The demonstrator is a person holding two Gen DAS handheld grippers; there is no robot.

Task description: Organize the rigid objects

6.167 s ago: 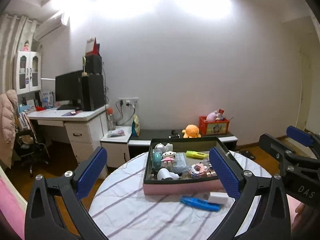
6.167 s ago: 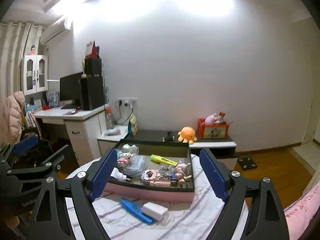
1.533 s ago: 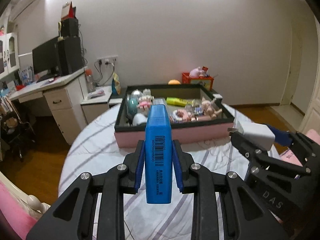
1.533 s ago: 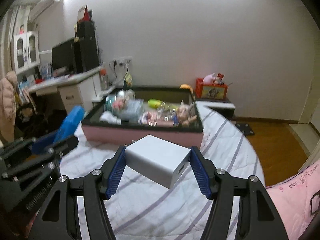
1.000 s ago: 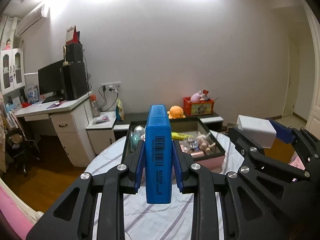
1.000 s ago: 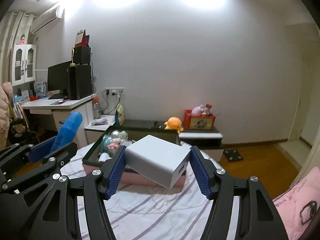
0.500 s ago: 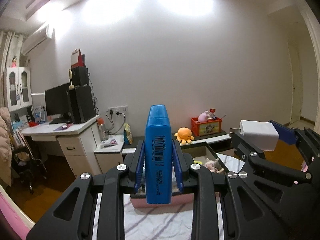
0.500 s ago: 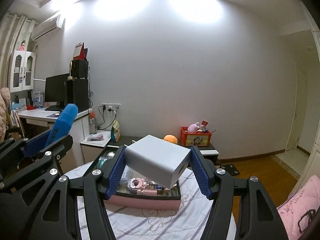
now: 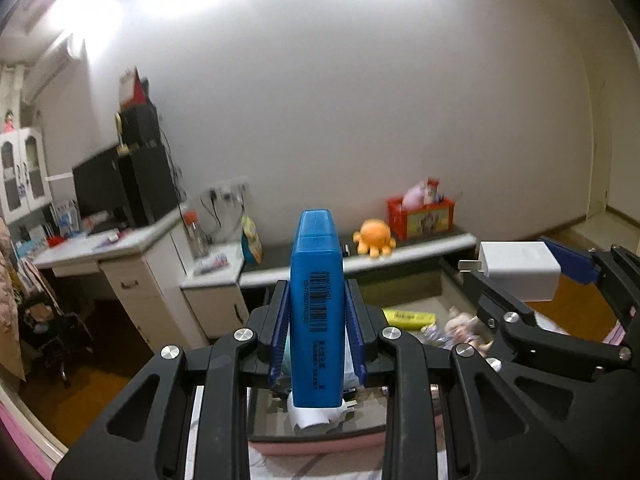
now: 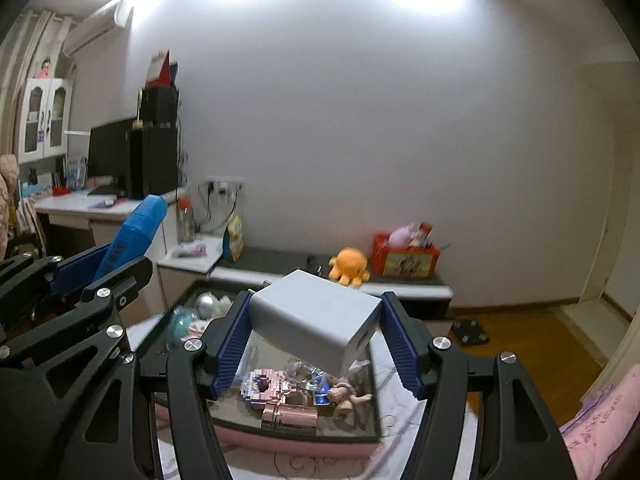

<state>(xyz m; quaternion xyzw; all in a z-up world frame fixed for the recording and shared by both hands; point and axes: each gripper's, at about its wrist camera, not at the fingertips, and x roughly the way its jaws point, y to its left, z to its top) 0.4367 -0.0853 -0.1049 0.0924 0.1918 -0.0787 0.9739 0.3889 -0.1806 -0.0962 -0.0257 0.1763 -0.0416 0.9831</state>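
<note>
Left wrist view shows the left tongs (image 9: 317, 332) clenched on one blue box (image 9: 316, 304) held upright, a barcode label on its near face with small digits too fine to read. To its right, the right tongs (image 9: 532, 276) grip one white charger (image 9: 520, 270), its two prongs pointing left. Right wrist view has the right tongs (image 10: 316, 332) clamped on that charger (image 10: 316, 316), tilted, with the left tongs (image 10: 102, 270) and blue box (image 10: 134, 228) at the left. Both things hang above one pink-walled tray (image 10: 280, 438) on the striped bench (image 10: 304, 460), which holds a pink block figure (image 10: 262, 386), a small doll (image 10: 348, 394) and a yellow marker (image 9: 408, 316). Beyond stand one orange plush octopus (image 10: 347, 265) and one red basket (image 10: 406, 256) on a low shelf.
</note>
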